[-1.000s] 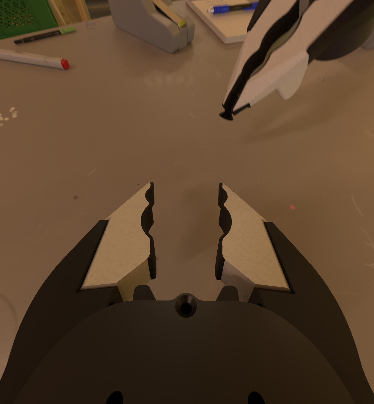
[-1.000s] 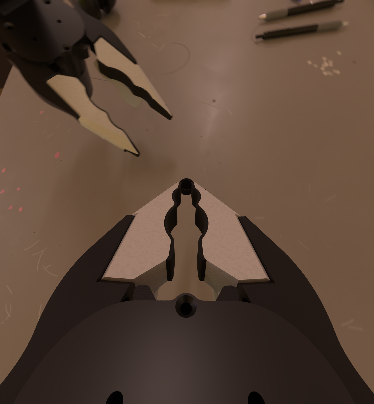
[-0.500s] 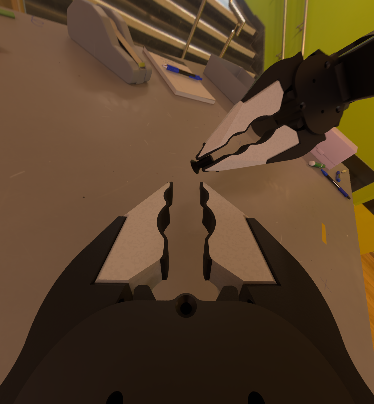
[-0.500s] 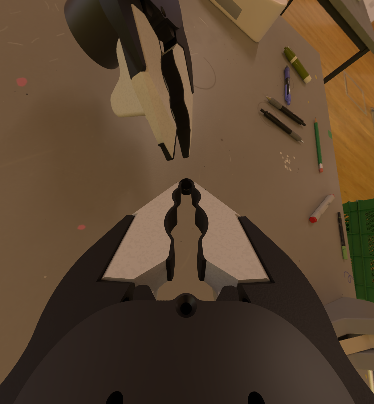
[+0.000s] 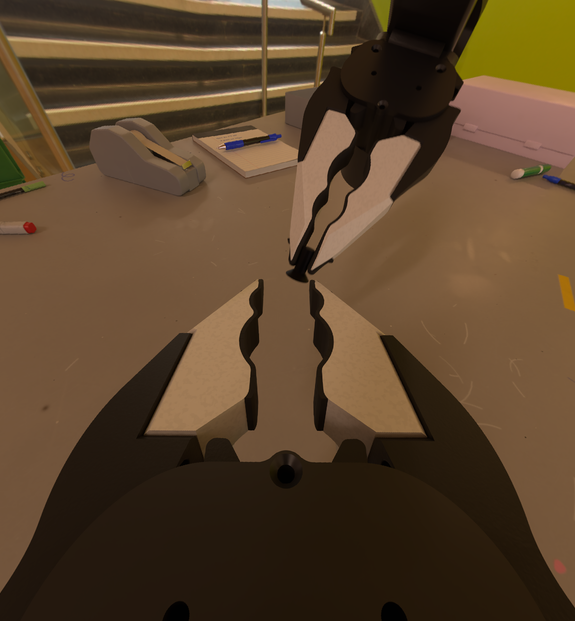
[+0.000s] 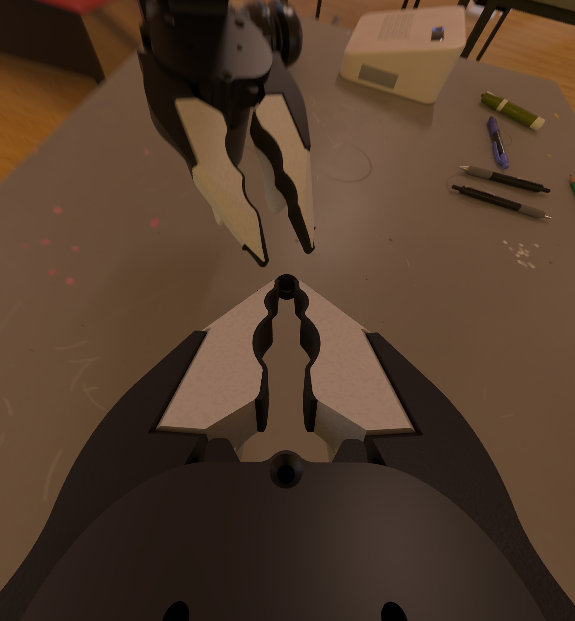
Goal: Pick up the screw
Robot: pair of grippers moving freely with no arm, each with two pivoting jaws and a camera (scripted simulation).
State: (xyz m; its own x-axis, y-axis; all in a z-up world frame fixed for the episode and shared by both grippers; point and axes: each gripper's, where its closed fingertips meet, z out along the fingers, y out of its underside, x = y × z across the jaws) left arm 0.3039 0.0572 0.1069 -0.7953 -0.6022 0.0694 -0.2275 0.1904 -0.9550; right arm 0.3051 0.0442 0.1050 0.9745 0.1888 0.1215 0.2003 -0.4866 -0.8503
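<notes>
Black countersunk screw, frame centre above the table: clamped at the right gripper tips; left gripper parted, empty, 1 aligned shank pinch before release seemed advisable.

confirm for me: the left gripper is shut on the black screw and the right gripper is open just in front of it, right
Not quite: the grippers are swapped. The right gripper is shut on the black screw, pinched at its fingers' tips, as the right wrist view shows. The left gripper is the open one, just in front of the screw, as the left wrist view shows.
</notes>
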